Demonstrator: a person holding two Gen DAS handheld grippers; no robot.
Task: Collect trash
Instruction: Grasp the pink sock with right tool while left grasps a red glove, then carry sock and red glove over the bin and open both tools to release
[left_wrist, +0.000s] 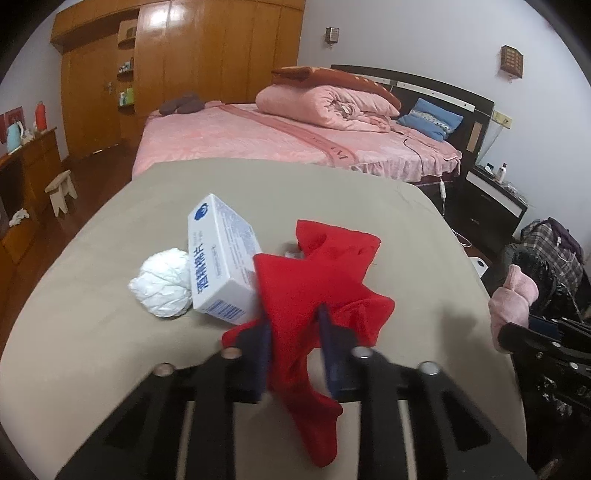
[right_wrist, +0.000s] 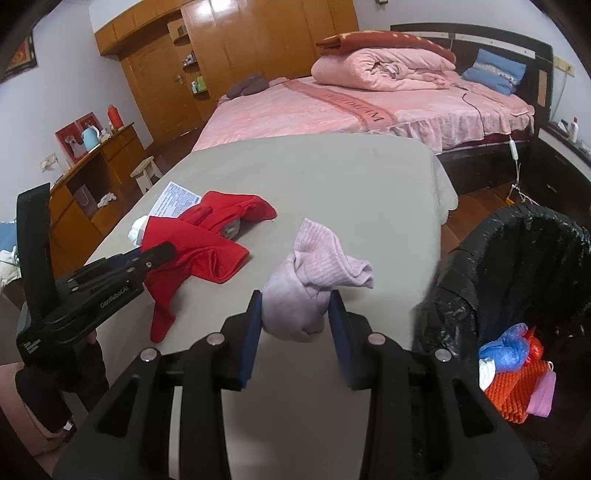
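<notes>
Partly done: left gripper (left_wrist: 293, 325) pinches a red cloth (left_wrist: 314, 280), right gripper (right_wrist: 295, 314) clamps a pink cloth (right_wrist: 314, 280); box (left_wrist: 218, 258) and paper ball (left_wrist: 162, 282) remain beside the bin (right_wrist: 517, 266).

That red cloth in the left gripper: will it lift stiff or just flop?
Probably floppy: the red cloth already droops below the left gripper, whose pads pinch only a fold. It looks light, so it should lift easily. It partly overlaps the white box, so a trailing end may drag or nudge the box.
</notes>
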